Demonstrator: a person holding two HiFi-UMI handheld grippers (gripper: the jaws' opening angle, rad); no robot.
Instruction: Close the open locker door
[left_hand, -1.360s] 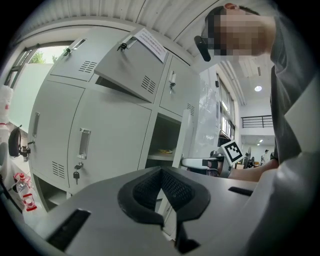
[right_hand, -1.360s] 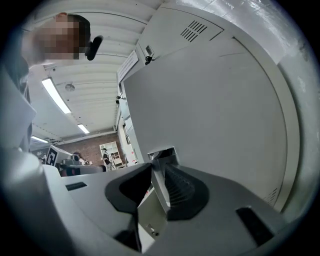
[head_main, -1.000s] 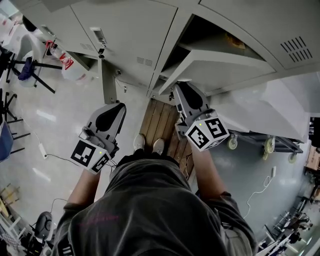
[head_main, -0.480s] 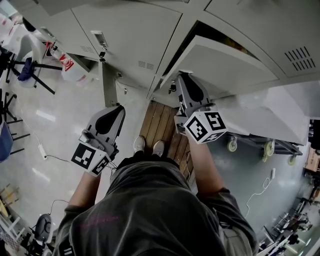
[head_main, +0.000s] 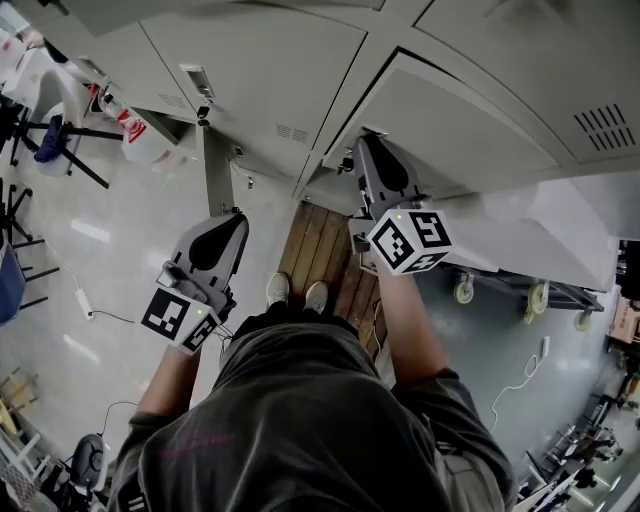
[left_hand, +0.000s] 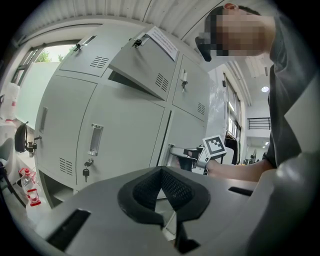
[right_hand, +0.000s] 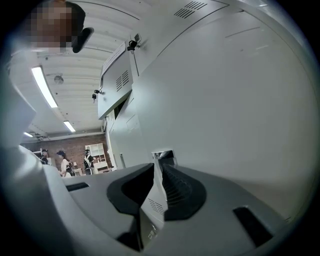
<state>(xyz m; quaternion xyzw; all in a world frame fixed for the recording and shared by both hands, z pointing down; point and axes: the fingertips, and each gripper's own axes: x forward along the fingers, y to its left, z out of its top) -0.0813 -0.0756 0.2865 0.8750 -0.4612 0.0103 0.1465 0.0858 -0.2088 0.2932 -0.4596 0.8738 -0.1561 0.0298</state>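
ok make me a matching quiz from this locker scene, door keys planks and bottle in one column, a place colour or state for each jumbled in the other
Things:
1 door
2 keys
3 planks
4 bottle

Matches:
a brown, on the floor
b clear, with a red label
c almost shut
d hanging from a lock

Pairs: 1-c, 2-d, 3-a, 4-b
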